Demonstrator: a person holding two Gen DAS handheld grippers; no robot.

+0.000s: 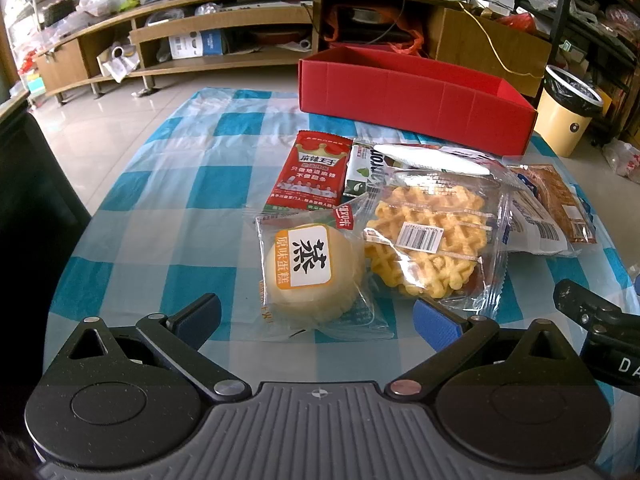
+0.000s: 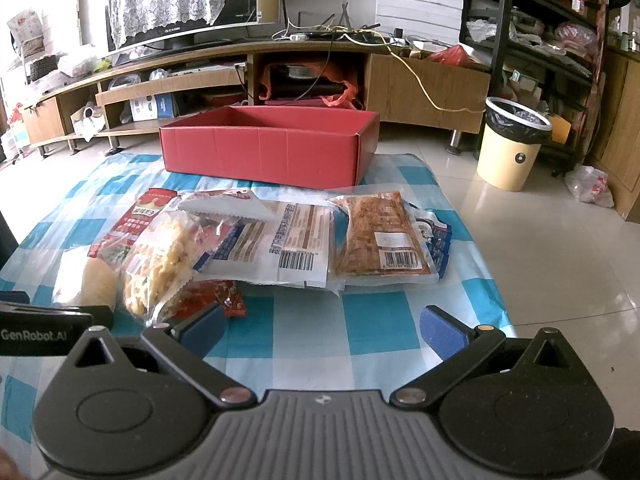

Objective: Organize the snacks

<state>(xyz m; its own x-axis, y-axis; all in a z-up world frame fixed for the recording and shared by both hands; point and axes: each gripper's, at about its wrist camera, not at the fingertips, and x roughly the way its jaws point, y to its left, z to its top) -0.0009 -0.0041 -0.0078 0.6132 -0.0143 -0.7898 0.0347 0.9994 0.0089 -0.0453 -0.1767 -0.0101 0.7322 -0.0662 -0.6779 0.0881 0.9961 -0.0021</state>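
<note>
Opening pick: nothing boxed yet.
Left gripper [image 1: 318, 316], spread wide, faces the cake packet [image 1: 314, 270]; right gripper [image 2: 320, 326] spread, empty; red box [image 1: 408, 96] waits behind.

The left gripper [image 1: 318, 318] is built of black linkage arms, silver pivot screws, a ribbed grey housing and blue finger pads [image 1: 434, 328]. The right gripper [image 2: 322, 326] is made alike; "GenRobot.AI" lettering is printed beside it.
</note>
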